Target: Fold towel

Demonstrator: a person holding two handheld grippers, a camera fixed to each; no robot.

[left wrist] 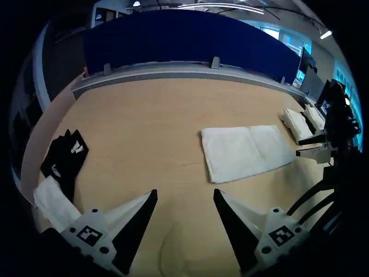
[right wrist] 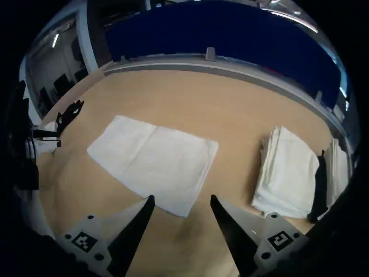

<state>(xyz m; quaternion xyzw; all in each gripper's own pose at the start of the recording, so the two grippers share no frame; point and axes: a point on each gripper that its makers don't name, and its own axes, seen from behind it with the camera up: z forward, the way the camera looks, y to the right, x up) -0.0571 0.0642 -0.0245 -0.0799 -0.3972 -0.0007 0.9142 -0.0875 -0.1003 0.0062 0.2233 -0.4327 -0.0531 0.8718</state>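
Note:
A white towel (left wrist: 246, 151) lies flat on the wooden table (left wrist: 152, 120), folded into a rectangle with a crease across it. In the right gripper view the same towel (right wrist: 154, 159) spreads just beyond my right gripper (right wrist: 181, 199), whose fingers stand apart over its near corner with nothing between them. My left gripper (left wrist: 185, 193) hovers open above bare wood, to the left of the towel's near edge. At the right edge of the left gripper view the other gripper's fingers (left wrist: 313, 152) stick out beside the towel.
A stack of folded white towels (right wrist: 286, 173) sits to the right, with a second pile (right wrist: 339, 173) behind a dark strip. Black cloth (left wrist: 64, 154) and a white cloth (left wrist: 53, 201) lie at the table's left. A blue partition (left wrist: 184, 41) runs along the far edge.

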